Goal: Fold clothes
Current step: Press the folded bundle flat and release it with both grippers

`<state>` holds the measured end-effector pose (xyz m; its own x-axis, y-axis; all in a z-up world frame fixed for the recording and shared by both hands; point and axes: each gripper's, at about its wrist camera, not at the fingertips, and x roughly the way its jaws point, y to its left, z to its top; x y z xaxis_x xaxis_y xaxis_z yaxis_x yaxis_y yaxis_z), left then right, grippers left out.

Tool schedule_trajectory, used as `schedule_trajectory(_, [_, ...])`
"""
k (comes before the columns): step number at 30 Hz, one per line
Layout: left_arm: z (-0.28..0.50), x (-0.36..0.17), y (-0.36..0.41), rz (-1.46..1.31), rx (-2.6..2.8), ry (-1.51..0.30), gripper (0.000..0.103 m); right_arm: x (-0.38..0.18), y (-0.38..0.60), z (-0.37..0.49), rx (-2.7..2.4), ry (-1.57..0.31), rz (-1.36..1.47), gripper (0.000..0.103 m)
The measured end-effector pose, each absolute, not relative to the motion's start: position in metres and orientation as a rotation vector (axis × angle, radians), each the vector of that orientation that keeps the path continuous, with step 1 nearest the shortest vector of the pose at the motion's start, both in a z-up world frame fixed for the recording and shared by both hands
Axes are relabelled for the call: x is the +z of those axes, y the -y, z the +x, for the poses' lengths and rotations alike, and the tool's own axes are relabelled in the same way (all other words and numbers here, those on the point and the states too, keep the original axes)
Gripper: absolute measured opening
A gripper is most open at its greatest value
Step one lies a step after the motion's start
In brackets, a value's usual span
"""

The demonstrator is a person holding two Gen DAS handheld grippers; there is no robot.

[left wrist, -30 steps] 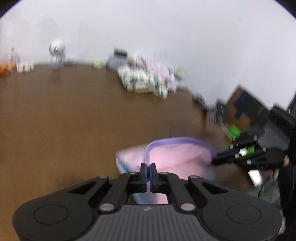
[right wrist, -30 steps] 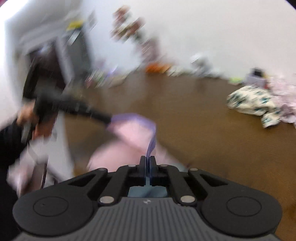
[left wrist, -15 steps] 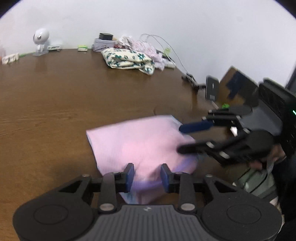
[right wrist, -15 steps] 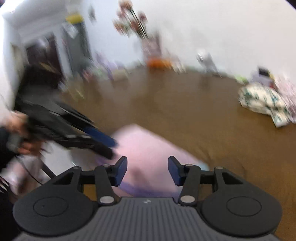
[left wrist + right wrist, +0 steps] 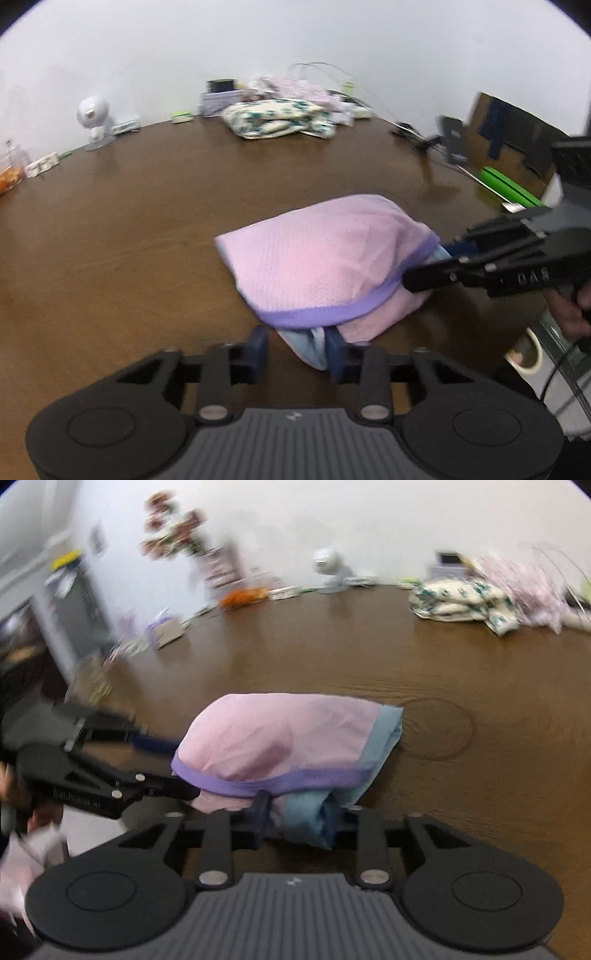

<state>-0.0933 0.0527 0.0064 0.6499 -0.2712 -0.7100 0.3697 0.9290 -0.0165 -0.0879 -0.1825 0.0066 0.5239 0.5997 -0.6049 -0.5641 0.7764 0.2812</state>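
Garment [image 5: 317,258] folded, pink, near table [image 5: 129,221] front edge. Left gripper [image 5: 295,347] spread, straddling blue corner. Right gripper [image 5: 299,818] spread around blue roll; tips tucked under purple hem, partly hidden. Right view blurred. Clothes pile [image 5: 280,120] far back, bare wood between.

Matte black grippers, ribbed grey housings, silver screws.
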Motion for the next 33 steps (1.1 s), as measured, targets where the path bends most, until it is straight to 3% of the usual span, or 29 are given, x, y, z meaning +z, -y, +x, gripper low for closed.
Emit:
schedule_trajectory(2, [-0.084,0.012,-0.063,0.115,-0.313,-0.798,0.031,0.010,0.166,-0.077,0.659,-0.735,0.025,0.026])
schedule_trajectory(3, [-0.081,0.016,-0.069,0.093,-0.287,-0.805,0.033,0.012,0.156,-0.072,0.639,-0.728,0.005,0.032])
schedule_trajectory(4, [-0.084,0.021,-0.077,0.053,-0.287,-0.798,0.044,0.016,0.151,-0.069,0.635,-0.725,-0.017,0.034])
schedule_trajectory(5, [-0.086,0.024,-0.082,0.019,-0.300,-0.785,0.062,0.023,0.151,-0.069,0.642,-0.713,-0.031,0.043])
schedule_trajectory(7, [-0.084,0.023,-0.083,-0.002,-0.299,-0.771,0.070,0.032,0.156,-0.071,0.656,-0.682,-0.045,0.061])
schedule_trajectory(8, [-0.082,0.022,-0.083,-0.012,-0.298,-0.764,0.070,0.034,0.156,-0.070,0.655,-0.679,-0.065,0.063])
schedule_trajectory(10, [-0.079,0.020,-0.082,-0.024,-0.298,-0.758,0.066,0.030,0.150,-0.064,0.645,-0.697,-0.116,0.061])
schedule_trajectory(12, [-0.070,0.011,-0.074,-0.011,-0.318,-0.791,0.044,0.024,0.143,-0.056,0.640,-0.730,-0.134,0.037])
schedule_trajectory(13, [-0.066,0.009,-0.071,-0.009,-0.330,-0.803,0.022,0.023,0.141,-0.053,0.648,-0.743,-0.125,0.034])
schedule_trajectory(14, [-0.062,0.008,-0.072,-0.012,-0.336,-0.808,0.010,0.021,0.139,-0.049,0.656,-0.755,-0.116,0.028])
schedule_trajectory(15, [-0.056,0.008,-0.073,-0.014,-0.338,-0.812,0.009,0.019,0.138,-0.046,0.664,-0.767,-0.108,0.020])
schedule_trajectory(18, [-0.028,0.010,-0.080,-0.009,-0.322,-0.821,0.008,0.022,0.126,-0.023,0.655,-0.773,-0.109,0.015])
schedule_trajectory(33, [0.242,0.010,-0.121,0.012,-0.039,-0.827,0.008,0.014,0.037,0.261,0.424,-0.787,-0.009,0.013])
